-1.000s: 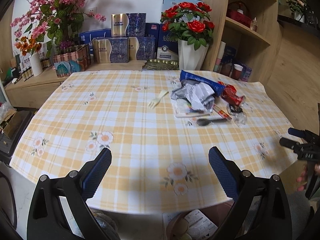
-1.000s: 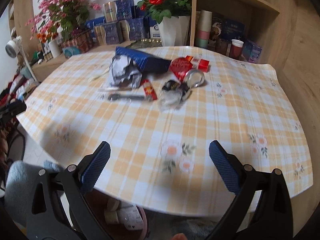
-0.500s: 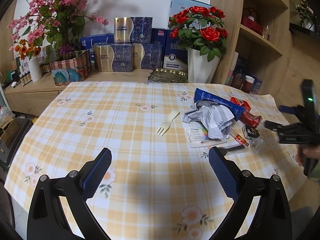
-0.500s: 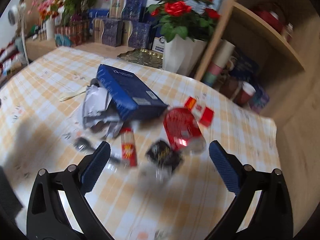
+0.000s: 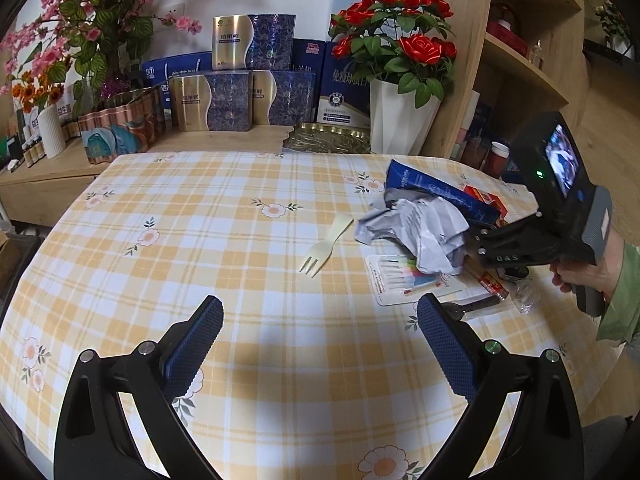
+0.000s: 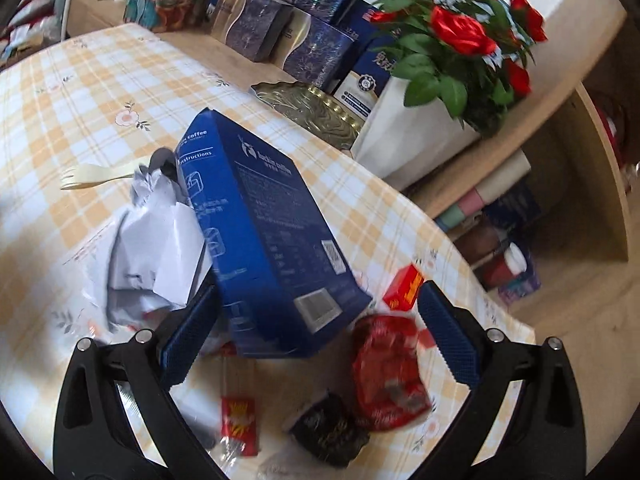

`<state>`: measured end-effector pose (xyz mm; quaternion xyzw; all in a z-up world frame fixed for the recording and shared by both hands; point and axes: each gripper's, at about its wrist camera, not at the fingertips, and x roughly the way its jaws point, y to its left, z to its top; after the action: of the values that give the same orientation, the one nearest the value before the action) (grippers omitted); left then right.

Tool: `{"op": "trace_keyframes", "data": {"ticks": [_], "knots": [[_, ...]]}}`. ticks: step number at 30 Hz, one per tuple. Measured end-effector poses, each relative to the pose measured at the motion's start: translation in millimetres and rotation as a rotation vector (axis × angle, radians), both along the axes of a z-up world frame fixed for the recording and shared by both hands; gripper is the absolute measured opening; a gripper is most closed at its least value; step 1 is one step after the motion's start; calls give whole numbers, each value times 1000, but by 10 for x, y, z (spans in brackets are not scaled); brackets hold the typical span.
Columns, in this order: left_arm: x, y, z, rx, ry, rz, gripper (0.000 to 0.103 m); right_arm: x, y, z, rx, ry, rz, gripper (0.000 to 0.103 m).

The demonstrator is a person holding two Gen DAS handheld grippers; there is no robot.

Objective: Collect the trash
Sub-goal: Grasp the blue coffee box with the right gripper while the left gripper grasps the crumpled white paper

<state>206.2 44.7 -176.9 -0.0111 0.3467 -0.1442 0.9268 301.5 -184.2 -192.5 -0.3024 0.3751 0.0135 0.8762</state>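
Left wrist view: your left gripper (image 5: 320, 344) is hanging released over bare checked tablecloth (image 5: 248, 280), the fork (image 5: 326, 246) lying ahead, crumpled paper (image 5: 420, 232) ahead-right. Right wrist view: your right gripper (image 6: 318, 336) is spreading wide around the blue coffee box (image 6: 260, 236), which is blocking the paper behind; red wrapper (image 6: 388, 376) lying between the fingers, white vase (image 6: 404, 136) standing beyond.

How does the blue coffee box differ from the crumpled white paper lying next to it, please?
The blue coffee box keeps a rigid rectangular shape, while the crumpled white paper is a wrinkled, shapeless wad. The box is dark blue with white printing; the paper is pale. Both lie in the litter pile on the checked tablecloth, touching each other.
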Motion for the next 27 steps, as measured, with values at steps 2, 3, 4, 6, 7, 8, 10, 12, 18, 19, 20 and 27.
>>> {"op": "trace_keyframes", "data": {"ticks": [2,3,4,6,7,8,10,12,18,19,20,27], "knots": [[21,-9,-16,-4,5,-3,95,72,32,-22,-25,8,7,91],[37,-18,-25,-9,10,-7,95,111,41,-42,-29,25,12,85],[46,-21,-29,-13,13,-9,95,146,45,-65,-23,50,16,72],[88,-44,-42,-32,28,-20,95,179,44,-82,-2,88,20,49],[111,-59,-47,-40,36,-26,95,175,39,-74,8,92,20,40],[147,-88,-52,-53,46,-36,95,145,26,-33,19,73,18,37],[232,-161,-63,-78,61,-59,92,113,-21,45,78,71,21,36],[340,-263,-78,-98,81,-86,81,92,-130,157,176,73,2,36],[823,-756,-87,-164,159,-159,74,101,-587,431,530,114,-117,33],[889,-839,-91,-164,167,-164,74,102,-672,454,582,125,-136,33],[965,-929,-110,-159,175,-169,74,103,-725,460,616,134,-147,33],[1276,-1288,-368,-21,229,-193,61,107,-991,440,747,175,-190,33]]}}
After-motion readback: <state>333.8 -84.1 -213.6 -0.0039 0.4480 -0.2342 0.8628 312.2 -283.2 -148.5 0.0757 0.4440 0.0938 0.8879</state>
